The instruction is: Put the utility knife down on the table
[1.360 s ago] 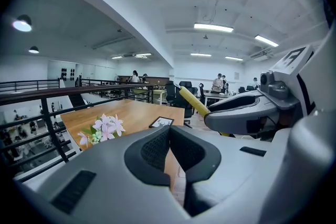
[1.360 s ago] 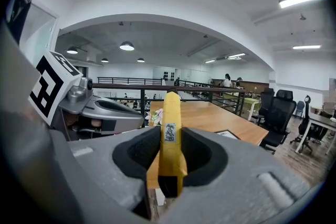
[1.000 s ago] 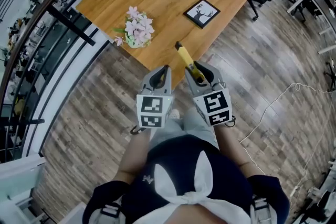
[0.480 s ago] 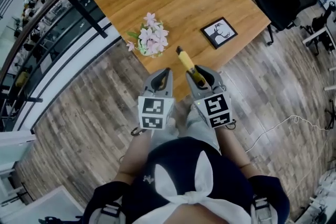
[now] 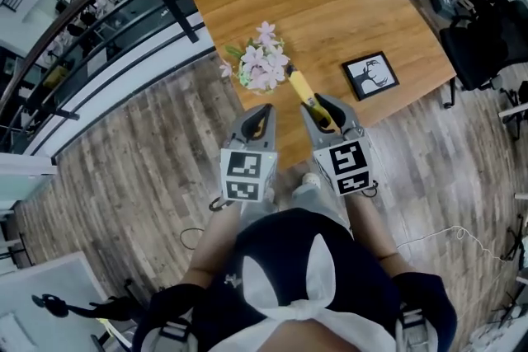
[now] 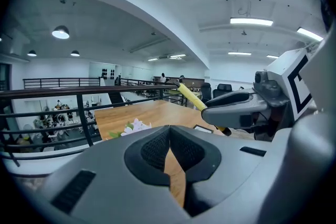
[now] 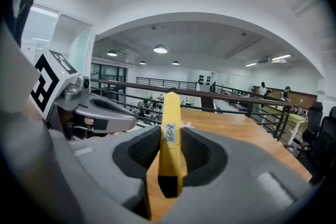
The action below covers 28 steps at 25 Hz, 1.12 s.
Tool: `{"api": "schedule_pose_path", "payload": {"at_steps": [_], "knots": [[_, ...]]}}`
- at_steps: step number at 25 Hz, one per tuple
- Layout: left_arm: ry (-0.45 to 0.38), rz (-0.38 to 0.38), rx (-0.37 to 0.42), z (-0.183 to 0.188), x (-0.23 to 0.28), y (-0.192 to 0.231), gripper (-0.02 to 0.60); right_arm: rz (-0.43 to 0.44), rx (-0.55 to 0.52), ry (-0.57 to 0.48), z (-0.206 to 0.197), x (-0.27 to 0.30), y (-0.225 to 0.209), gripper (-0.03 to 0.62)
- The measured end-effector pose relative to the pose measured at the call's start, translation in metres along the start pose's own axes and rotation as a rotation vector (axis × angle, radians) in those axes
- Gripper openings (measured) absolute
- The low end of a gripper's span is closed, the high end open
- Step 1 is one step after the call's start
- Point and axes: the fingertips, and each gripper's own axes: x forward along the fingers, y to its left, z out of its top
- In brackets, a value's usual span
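The right tool has its two dark pads closed on the yellow utility knife, gripping it near its black rear end, so the jaws stand only as far apart as the handle is thick. The knife juts forward and upward out of the jaws, a small printed label on its upper face. From the head view it is in the air, off the tabletop, over the near edge, with its far tip close beside a bunch of pink flowers. The tip is too small to say whether a blade is out.

The left tool is level with the right one and just to its left. Its pads meet at the front and have nothing between them.

A small black-framed picture lies flat on the tabletop to the right of the knife. A dark railing runs along the tabletop's far left side, above the plank floor.
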Motion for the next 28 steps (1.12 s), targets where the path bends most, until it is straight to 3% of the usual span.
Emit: {"api": "schedule_pose_path", "payload": {"at_steps": [6, 28], "knots": [[-0.003, 0.069, -0.016, -0.004, -0.001, 0.015, 0.018, 0.056, -0.010, -0.008, 0.000, 0.013, 0.004, 0.121], [0.059, 0.137, -0.089, -0.043, -0.017, 0.020, 0.018, 0.168, -0.026, 0.085, -0.041, 0.028, 0.034, 0.121]]}}
